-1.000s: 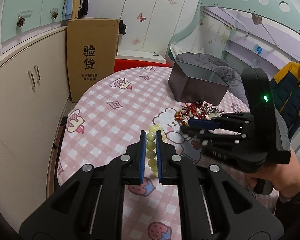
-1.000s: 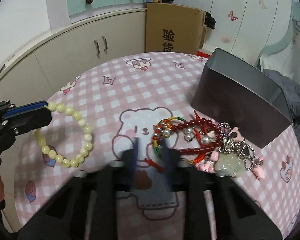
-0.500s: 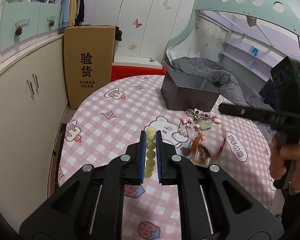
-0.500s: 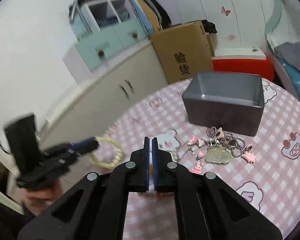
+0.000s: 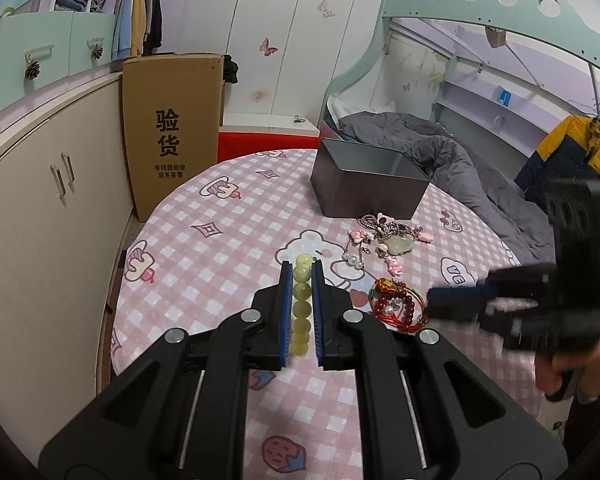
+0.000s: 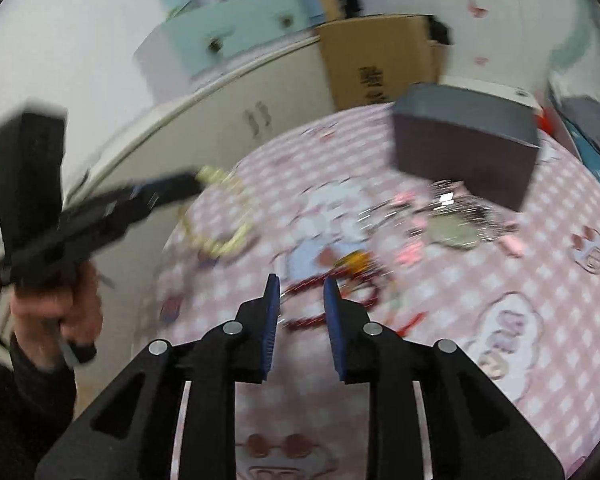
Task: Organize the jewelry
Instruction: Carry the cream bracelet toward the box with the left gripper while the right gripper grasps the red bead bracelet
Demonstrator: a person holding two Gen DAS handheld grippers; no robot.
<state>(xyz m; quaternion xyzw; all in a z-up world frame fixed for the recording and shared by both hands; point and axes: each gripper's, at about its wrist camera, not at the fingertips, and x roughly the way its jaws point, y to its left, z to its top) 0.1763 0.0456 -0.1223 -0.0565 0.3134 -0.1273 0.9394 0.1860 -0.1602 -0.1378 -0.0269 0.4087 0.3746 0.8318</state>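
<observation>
While the left gripper [image 5: 301,276] is held low and level over the near side of the round table [image 5: 228,240], its 2 blue-padded fingers [image 5: 286,312] pinch a pale green bead bracelet [image 5: 301,308], the beads lined up in a row between the pads. From the right wrist view the rest of that bracelet hangs as a loop [image 6: 220,220] below the fingertips, above the pink checked cloth, with the person's left hand [image 6: 60,300] wrapped around the grip underneath.

Over on the other side, the right gripper [image 6: 299,284] points down at a slant toward a tangle of red beads and coloured cord [image 5: 396,306] lying on the cloth, its fingers [image 6: 271,312] spread apart with nothing between them. That view is smeared, so whether the tips touch the red strands is hard to say.

Farther back, a heap of silver chains, pink charms and a pale jade-like pendant [image 5: 388,236] lies just in front of an open grey metal box [image 5: 364,188]. A tall cardboard carton [image 5: 172,128] stands against the cupboards beyond the table.
</observation>
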